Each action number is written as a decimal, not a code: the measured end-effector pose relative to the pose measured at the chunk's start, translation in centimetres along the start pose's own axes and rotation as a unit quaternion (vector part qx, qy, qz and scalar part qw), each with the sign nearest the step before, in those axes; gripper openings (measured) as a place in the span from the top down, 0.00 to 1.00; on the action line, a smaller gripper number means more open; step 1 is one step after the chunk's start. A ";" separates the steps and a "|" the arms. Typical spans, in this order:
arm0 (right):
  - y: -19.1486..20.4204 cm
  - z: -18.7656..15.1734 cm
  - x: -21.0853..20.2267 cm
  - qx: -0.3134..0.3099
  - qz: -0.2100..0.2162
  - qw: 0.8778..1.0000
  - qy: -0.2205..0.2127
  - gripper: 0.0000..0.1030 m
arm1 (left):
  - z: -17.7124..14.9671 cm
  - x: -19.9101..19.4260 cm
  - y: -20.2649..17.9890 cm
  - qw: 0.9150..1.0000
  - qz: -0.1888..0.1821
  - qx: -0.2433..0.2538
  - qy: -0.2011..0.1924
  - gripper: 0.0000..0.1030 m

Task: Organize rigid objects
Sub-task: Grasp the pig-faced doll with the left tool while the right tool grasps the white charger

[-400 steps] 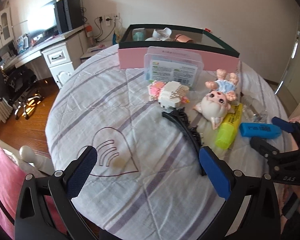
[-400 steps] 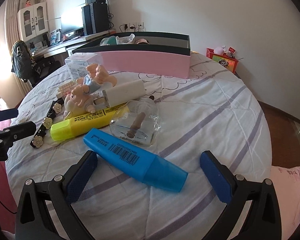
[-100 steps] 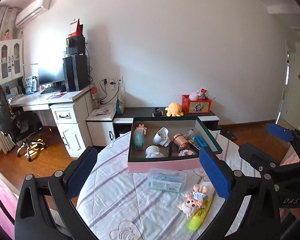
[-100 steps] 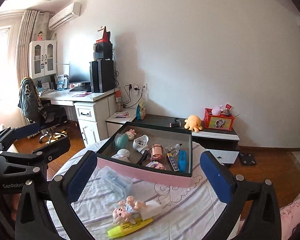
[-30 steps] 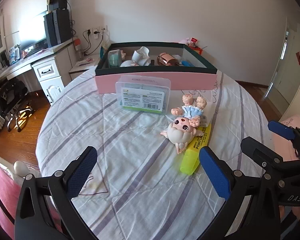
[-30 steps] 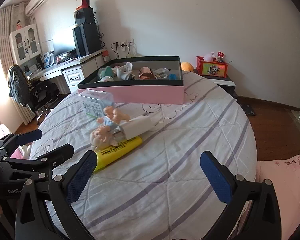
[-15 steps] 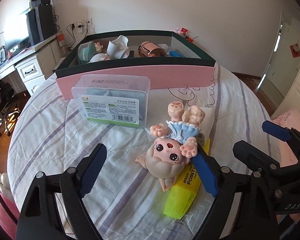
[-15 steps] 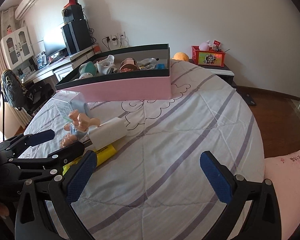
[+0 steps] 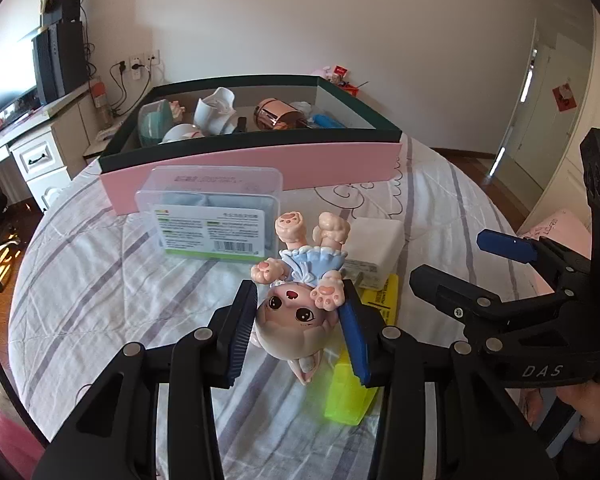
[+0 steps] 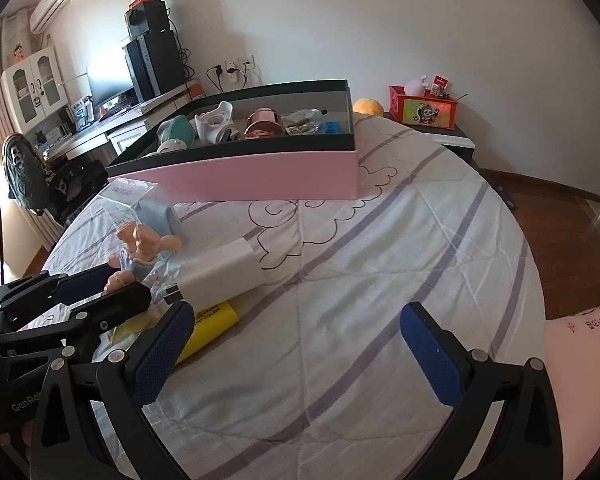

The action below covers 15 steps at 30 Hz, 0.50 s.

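Note:
A big-headed doll (image 9: 292, 320) in a blue dress lies upside down on the striped cloth, feet pointing at the pink box (image 9: 260, 160). My left gripper (image 9: 298, 326) is closing on the doll's head, and both blue pads touch its sides. Partly under the doll lie a yellow highlighter (image 9: 356, 376) and a white block (image 9: 374, 246). A clear plastic case (image 9: 210, 216) leans against the box front. My right gripper (image 10: 298, 354) stands open over bare cloth, to the right of the highlighter (image 10: 210, 322), holding nothing.
The pink box (image 10: 260, 174) has a dark green rim and holds several items, among them a white cup and a copper can. The round table's edge drops off to the right over wooden floor. A desk and a chair stand at far left.
My left gripper has moved in onto the doll, and its jaws have narrowed from wide apart to touching the head. The right gripper drifted forward slightly and stayed open.

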State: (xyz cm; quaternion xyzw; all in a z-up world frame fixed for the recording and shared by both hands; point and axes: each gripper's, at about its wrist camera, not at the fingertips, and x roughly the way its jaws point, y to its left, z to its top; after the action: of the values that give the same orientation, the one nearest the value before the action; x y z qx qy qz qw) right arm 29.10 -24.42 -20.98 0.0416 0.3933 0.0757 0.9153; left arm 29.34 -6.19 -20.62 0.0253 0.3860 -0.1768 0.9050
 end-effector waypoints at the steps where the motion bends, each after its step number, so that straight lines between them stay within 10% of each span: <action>1: 0.4 0.1 0.2 -0.005 0.001 1.000 0.002 0.00 | -0.1 -0.3 0.4 1.000 0.005 -0.003 -0.002 0.60; 7: 3.3 0.9 2.5 -0.041 0.019 0.999 0.027 0.00 | -0.2 -2.3 2.3 0.999 0.033 -0.010 -0.017 0.73; 15: 4.5 1.7 5.1 -0.068 0.030 0.995 0.060 0.10 | -0.6 -0.6 2.7 1.000 0.009 -0.020 -0.006 0.47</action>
State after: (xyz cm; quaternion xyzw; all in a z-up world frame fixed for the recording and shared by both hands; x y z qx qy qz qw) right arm 33.34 -19.15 -22.80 -0.0139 0.4397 0.1321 0.8883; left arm 29.40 -3.34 -20.87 0.0096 0.3838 -0.1613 0.9092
